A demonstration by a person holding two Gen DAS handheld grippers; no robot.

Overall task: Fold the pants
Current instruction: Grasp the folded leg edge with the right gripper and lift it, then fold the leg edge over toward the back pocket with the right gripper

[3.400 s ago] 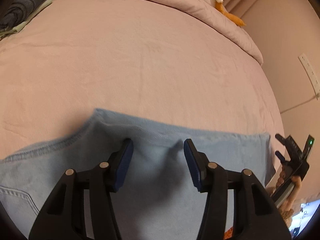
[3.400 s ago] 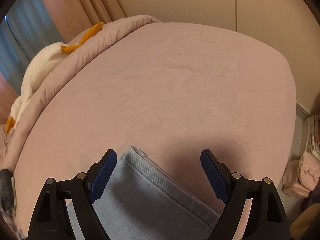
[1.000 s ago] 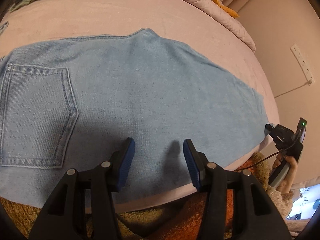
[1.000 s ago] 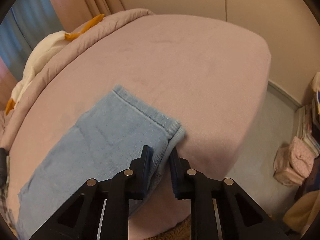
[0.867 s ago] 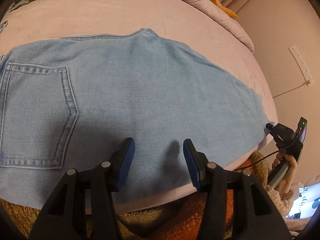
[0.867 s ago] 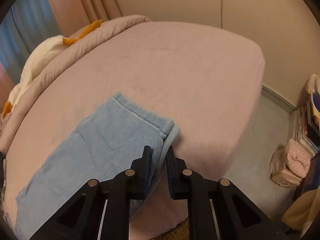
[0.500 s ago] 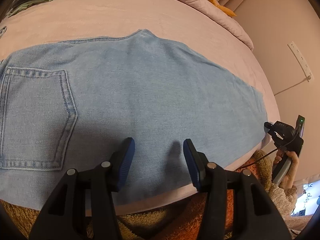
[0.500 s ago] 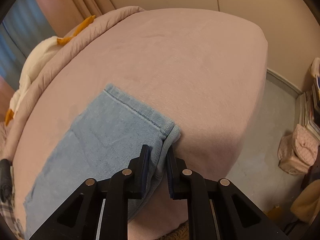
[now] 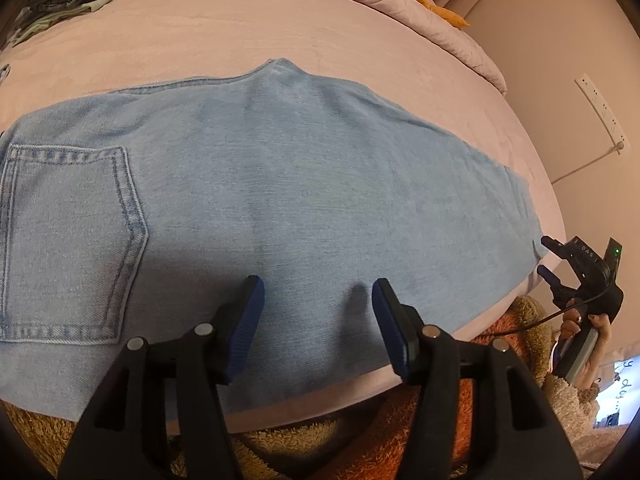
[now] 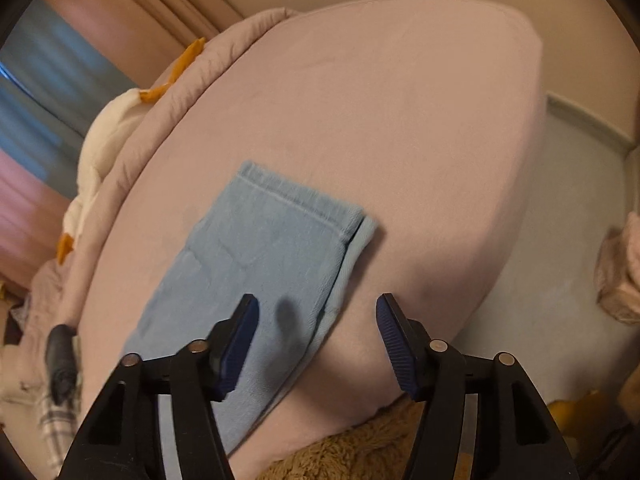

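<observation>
2 open claws over jeans laid flat on the bed

Both claws are released and hold nothing. The left claw hovers spread above the near edge of the jeans, over the thigh part just right of the back pocket. The right claw hangs spread above the ankle end of the jeans, straddling their near side edge, with the hem lying ahead of its tips. Seen from the left, the right claw sits just off the hem corner.

Folded leg over leg, the jeans lie flat on the pink bed, close to its near side. That placing probably keeps both ends within reach for the next fold. Their long axis runs left to right along the bed edge: waist and pocket to the left, hem to the right, crotch point aimed at the far side. At the hem the lower leg peeks out slightly past the upper one, so the layers are not quite square.

A white and orange plush toy rests on the rolled duvet at the far side.
</observation>
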